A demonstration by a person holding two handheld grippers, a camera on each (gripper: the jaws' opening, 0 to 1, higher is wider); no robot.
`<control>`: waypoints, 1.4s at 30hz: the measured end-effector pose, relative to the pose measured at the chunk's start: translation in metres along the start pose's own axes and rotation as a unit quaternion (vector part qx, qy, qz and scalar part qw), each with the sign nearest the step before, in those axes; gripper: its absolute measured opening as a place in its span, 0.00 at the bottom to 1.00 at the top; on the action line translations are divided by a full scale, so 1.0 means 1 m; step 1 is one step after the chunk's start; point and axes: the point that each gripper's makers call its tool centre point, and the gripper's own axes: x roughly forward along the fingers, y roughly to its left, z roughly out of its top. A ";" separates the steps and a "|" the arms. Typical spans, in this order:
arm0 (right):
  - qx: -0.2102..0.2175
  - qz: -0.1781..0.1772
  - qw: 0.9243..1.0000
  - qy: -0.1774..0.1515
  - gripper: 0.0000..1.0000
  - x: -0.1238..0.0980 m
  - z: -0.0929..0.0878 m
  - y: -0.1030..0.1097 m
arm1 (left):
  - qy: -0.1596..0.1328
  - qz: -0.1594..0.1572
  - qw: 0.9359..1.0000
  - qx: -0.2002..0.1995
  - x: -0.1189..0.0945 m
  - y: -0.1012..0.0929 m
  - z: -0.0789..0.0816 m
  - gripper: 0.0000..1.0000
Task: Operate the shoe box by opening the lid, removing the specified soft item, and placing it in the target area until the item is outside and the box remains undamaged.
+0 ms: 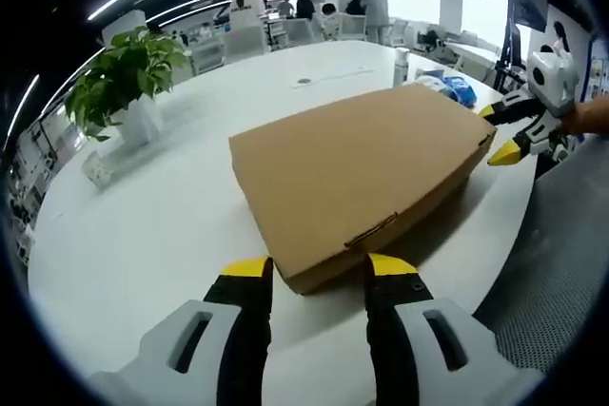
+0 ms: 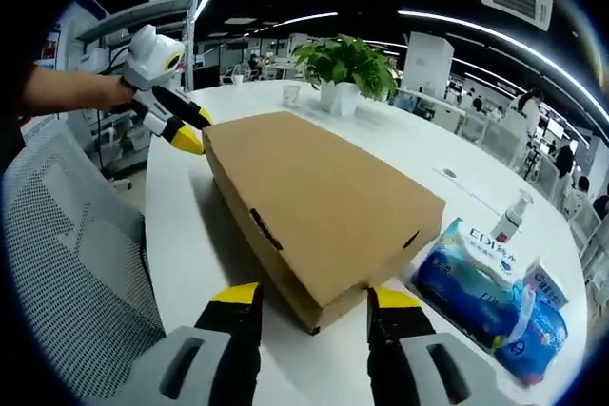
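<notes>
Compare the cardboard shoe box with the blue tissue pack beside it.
The shoe box is plain brown cardboard, while the tissue pack is blue and white plastic wrap with printing. The shoe box is far larger and flat-topped with sharp corners; the tissue pack is small, rounded and soft-looking. The shoe box sits closed with its lid down between both grippers; the tissue pack lies off to the side. Both rest on the white table.

Shoe box [image 1: 357, 183] lid closed, contents hidden; blue tissue pack [image 1: 455, 89] partly hidden behind box.
</notes>
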 end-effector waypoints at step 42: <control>0.015 0.001 1.000 -0.014 0.39 0.002 0.017 -0.012 | -0.014 -0.002 1.000 0.007 0.004 0.005 0.010 0.38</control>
